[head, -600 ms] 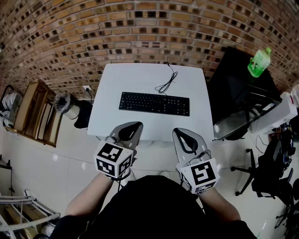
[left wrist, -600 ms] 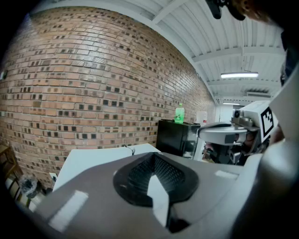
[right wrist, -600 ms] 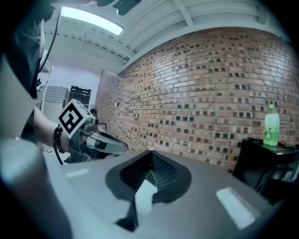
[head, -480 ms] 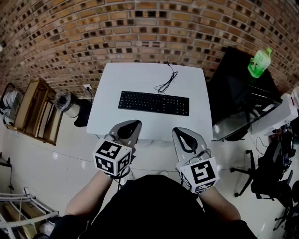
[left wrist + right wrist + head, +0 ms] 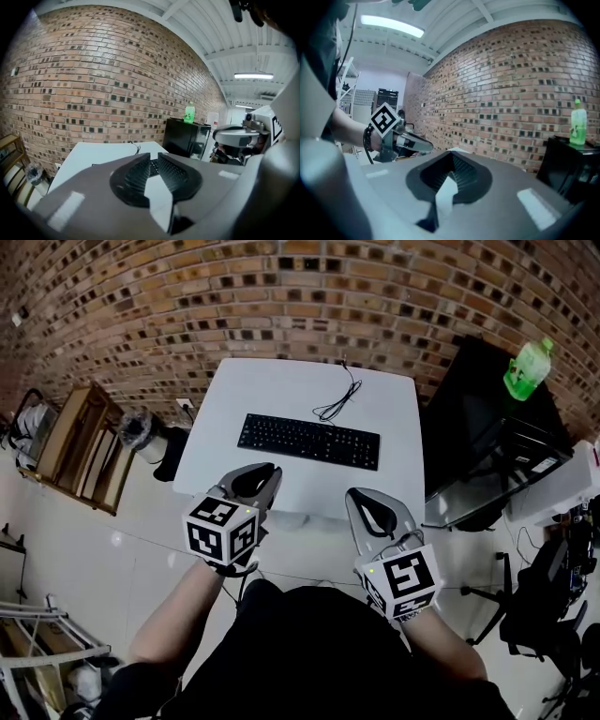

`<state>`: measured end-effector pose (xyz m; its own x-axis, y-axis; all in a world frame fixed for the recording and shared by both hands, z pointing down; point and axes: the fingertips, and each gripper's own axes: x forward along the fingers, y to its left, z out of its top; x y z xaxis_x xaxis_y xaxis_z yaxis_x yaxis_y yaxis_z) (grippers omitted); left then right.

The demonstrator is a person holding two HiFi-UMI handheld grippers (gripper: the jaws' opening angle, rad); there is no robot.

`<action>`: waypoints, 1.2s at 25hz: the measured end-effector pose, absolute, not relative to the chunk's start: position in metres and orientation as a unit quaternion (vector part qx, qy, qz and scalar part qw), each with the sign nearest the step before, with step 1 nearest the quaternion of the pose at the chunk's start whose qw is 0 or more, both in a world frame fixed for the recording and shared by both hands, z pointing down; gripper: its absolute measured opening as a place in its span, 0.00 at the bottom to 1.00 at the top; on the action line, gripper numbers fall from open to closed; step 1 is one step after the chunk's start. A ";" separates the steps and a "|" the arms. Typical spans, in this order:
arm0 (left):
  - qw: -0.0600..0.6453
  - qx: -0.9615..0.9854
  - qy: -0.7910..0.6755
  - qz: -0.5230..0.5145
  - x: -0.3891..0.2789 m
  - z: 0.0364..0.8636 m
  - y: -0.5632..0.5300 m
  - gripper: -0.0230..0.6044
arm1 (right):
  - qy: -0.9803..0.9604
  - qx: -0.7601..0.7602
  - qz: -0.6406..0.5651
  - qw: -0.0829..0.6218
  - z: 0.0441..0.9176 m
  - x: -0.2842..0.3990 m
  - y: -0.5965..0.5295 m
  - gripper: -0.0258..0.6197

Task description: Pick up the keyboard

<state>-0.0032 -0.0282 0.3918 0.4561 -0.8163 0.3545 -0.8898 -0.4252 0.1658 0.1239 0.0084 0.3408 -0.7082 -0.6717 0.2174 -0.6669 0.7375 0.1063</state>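
Note:
The black keyboard (image 5: 309,441) lies across the middle of the white table (image 5: 272,390), and its cable (image 5: 336,399) curls toward the back edge. Both grippers hover in front of the table's near edge, short of the keyboard and apart from it. My left gripper (image 5: 273,470) is open by a narrow gap with nothing in it; in the left gripper view (image 5: 153,157) a strip of the keyboard shows through that gap. My right gripper (image 5: 354,496) is shut on nothing, and its pads meet at the tip in the right gripper view (image 5: 453,155).
A black cabinet (image 5: 469,418) stands right of the table with a green bottle (image 5: 527,367) on top. A wooden shelf (image 5: 80,442) and a bin (image 5: 141,427) sit to the left. An office chair (image 5: 548,606) is at the far right. A brick wall runs behind.
My left gripper has edged forward toward the table's near edge. The right gripper has barely moved. The head view has shifted slightly.

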 end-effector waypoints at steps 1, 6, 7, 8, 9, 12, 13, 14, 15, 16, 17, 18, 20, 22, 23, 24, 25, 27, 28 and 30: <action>0.169 0.835 -0.512 0.113 -0.004 0.394 -0.030 0.13 | -0.925 0.360 -0.007 0.121 0.342 0.124 0.007 0.04; 0.196 0.822 -0.521 0.121 -0.025 0.407 -0.043 0.21 | -0.926 0.356 0.016 0.124 0.352 0.118 0.001 0.04; 0.202 0.819 -0.523 0.123 -0.031 0.411 -0.047 0.22 | -0.926 0.356 0.021 0.124 0.354 0.117 -0.001 0.04; 0.206 0.816 -0.525 0.125 -0.037 0.415 -0.052 0.23 | -0.926 0.356 0.026 0.125 0.356 0.115 -0.004 0.04; 0.210 0.813 -0.527 0.129 -0.044 0.419 -0.058 0.23 | -0.925 0.357 0.032 0.125 0.358 0.113 -0.007 0.04; 0.228 0.803 -0.533 0.136 -0.068 0.435 -0.078 0.25 | -0.921 0.365 0.048 0.128 0.365 0.107 -0.017 0.04; 0.237 0.800 -0.534 0.136 -0.077 0.441 -0.086 0.26 | -0.919 0.368 0.054 0.129 0.368 0.105 -0.021 0.04; 0.247 0.796 -0.535 0.136 -0.086 0.447 -0.094 0.26 | -0.917 0.372 0.062 0.130 0.370 0.102 -0.025 0.04; 0.258 0.792 -0.536 0.135 -0.095 0.454 -0.103 0.26 | -0.915 0.375 0.069 0.131 0.373 0.100 -0.031 0.04; 0.268 0.788 -0.538 0.135 -0.105 0.460 -0.112 0.27 | -0.913 0.379 0.076 0.134 0.376 0.097 -0.036 0.04; 0.278 0.783 -0.540 0.134 -0.114 0.466 -0.122 0.27 | -0.910 0.382 0.083 0.136 0.379 0.093 -0.043 0.04; 0.288 0.779 -0.541 0.134 -0.124 0.474 -0.132 0.27 | -0.907 0.386 0.091 0.138 0.382 0.090 -0.050 0.04; 0.307 0.772 -0.539 0.139 -0.140 0.491 -0.151 0.27 | -0.901 0.395 0.111 0.139 0.389 0.083 -0.065 0.04; 0.321 0.766 -0.536 0.151 -0.155 0.508 -0.169 0.27 | -0.895 0.403 0.128 0.142 0.396 0.075 -0.079 0.04; 0.328 0.764 -0.534 0.157 -0.162 0.517 -0.177 0.27 | -0.892 0.406 0.137 0.145 0.400 0.071 -0.086 0.04; 0.337 0.760 -0.531 0.162 -0.169 0.526 -0.186 0.27 | -0.888 0.410 0.146 0.147 0.405 0.067 -0.093 0.04; 0.346 0.757 -0.529 0.167 -0.174 0.535 -0.194 0.27 | -0.884 0.414 0.156 0.150 0.410 0.064 -0.099 0.04; 0.364 0.751 -0.522 0.176 -0.184 0.553 -0.211 0.27 | -0.876 0.423 0.174 0.154 0.421 0.058 -0.112 0.04; 0.373 0.749 -0.518 0.180 -0.188 0.563 -0.219 0.27 | -0.872 0.426 0.182 0.155 0.427 0.055 -0.119 0.04; 0.394 0.744 -0.506 0.188 -0.192 0.581 -0.232 0.27 | -0.865 0.433 0.199 0.157 0.438 0.048 -0.129 0.04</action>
<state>-0.1925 -0.2319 0.5810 0.4166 -0.6058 0.6779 -0.9012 -0.1769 0.3958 0.0484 -0.1293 0.4375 -0.5752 -0.6871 0.4440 -0.8119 0.5457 -0.2074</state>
